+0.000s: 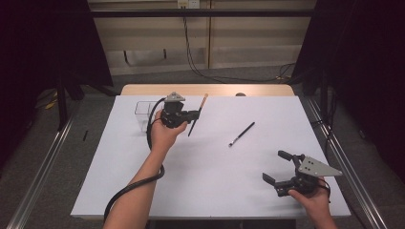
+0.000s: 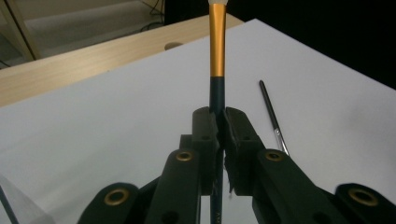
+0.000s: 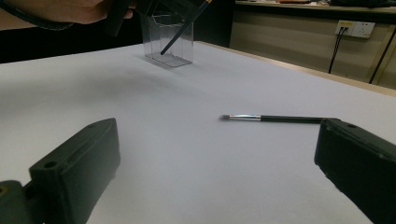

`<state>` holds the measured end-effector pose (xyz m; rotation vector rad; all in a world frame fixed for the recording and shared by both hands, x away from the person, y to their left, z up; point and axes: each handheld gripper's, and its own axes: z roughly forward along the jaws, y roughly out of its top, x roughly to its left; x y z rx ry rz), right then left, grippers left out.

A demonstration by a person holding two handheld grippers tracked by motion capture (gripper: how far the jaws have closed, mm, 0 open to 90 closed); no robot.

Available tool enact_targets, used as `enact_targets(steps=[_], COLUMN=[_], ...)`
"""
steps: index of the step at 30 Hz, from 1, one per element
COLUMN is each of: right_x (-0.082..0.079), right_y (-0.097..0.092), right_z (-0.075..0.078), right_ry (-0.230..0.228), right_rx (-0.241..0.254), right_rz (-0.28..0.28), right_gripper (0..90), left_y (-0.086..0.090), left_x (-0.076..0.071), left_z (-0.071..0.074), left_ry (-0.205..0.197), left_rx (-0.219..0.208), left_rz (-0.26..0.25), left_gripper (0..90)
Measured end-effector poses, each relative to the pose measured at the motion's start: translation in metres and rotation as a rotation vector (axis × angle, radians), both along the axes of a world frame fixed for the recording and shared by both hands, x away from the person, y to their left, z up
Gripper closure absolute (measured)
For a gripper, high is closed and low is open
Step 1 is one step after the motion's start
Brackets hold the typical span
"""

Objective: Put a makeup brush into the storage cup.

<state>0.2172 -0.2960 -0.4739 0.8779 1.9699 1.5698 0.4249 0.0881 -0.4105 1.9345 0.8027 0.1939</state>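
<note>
My left gripper (image 1: 195,115) (image 2: 218,119) is shut on a dark brush with a gold ferrule (image 1: 197,116) (image 2: 217,51), held above the white sheet just right of a clear plastic container (image 1: 142,115) (image 3: 168,43). In the right gripper view that held brush (image 3: 180,31) hangs tilted in front of the container. A second thin black brush (image 1: 242,133) (image 3: 280,118) (image 2: 272,116) lies flat near the middle of the sheet. My right gripper (image 1: 274,166) (image 3: 219,140) stands open near the front right, its jaws wide apart with nothing between them, short of the lying brush.
A white sheet (image 1: 215,162) covers the table, with a wooden strip (image 1: 205,89) bare along the far edge. Metal rails (image 1: 351,162) run along both sides of the table. Cables trail on the floor beyond.
</note>
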Motion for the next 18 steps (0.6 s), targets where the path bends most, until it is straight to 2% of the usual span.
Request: enact_targets(steps=[8, 10, 16, 18], right_x=[0.0, 0.0, 0.0, 0.0], right_y=[0.001, 0.001, 0.001, 0.001], right_z=[0.0, 0.0, 0.0, 0.0], right_ry=[-0.002, -0.002, -0.003, -0.003], right_rx=[0.003, 0.001, -0.003, -0.004], right_rz=[0.004, 0.004, 0.009, 0.008], right_gripper=[0.0, 0.0, 0.0, 0.0], left_y=[0.008, 0.008, 0.016, 0.017], left_x=[-0.001, -0.001, -0.001, -0.001], left_z=[0.003, 0.005, 0.01, 0.01], left_ry=[-0.051, -0.058, -0.115, -0.125], left_rx=[-0.109, -0.112, -0.191, -0.188], left_rz=[0.038, 0.037, 0.072, 0.079], left_gripper=[83.6, 83.6, 83.6, 83.6])
